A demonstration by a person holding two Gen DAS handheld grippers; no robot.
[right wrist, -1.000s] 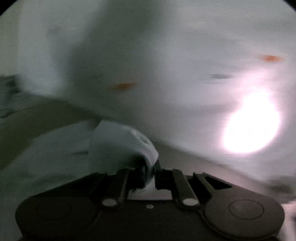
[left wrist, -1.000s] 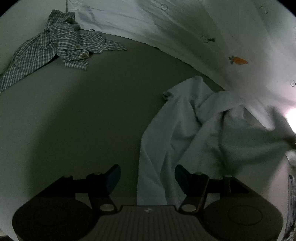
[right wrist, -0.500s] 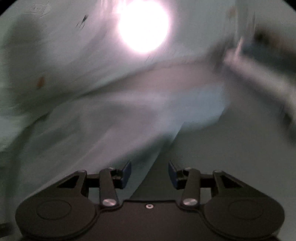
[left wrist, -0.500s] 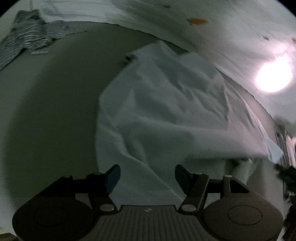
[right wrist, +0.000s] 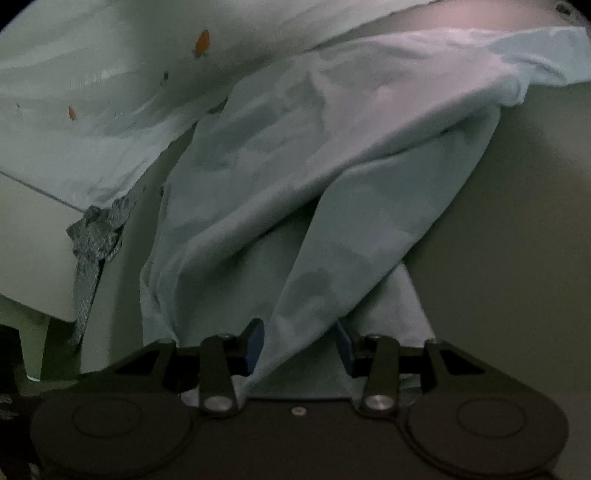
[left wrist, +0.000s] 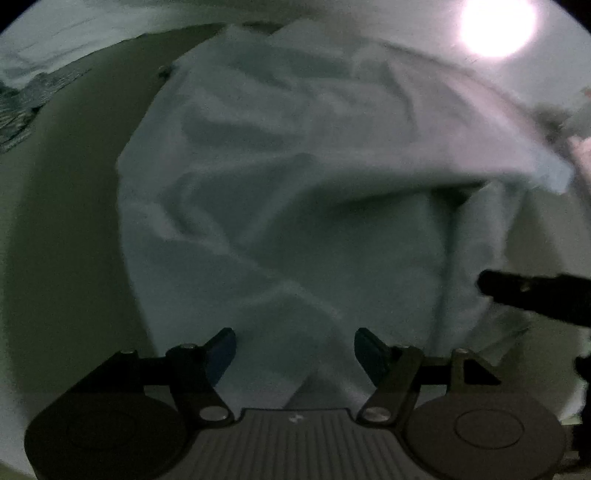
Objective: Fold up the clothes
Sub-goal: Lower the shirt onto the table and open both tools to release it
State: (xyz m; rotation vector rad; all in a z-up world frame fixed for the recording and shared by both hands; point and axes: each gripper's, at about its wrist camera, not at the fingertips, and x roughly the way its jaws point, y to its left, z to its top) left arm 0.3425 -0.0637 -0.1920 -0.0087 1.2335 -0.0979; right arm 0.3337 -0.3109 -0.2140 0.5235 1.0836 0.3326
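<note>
Both views dim, left-wrist one blurred. Pale blue garment [left wrist: 295, 206] rumpled on counter [left wrist: 74, 221], near end cut off behind both grippers. No legible writing anywhere. Left gripper [left wrist: 294, 350] fingers spread wide just above cloth, nothing pinched. Right gripper [right wrist: 300, 345] fingers just opened, parted with fold lying loose between (pads not pressing). Right view alone: carrot-print sheet [right wrist: 92, 92], checked cloth [right wrist: 96, 236] hanging off edge. Left view alone: bright lamp glare [left wrist: 496, 26].

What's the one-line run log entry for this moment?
task: fold clothes | left gripper: open above pale blue garment | right gripper: jaws just opened, garment fold between pads, loose | garment: crumpled on table
</note>
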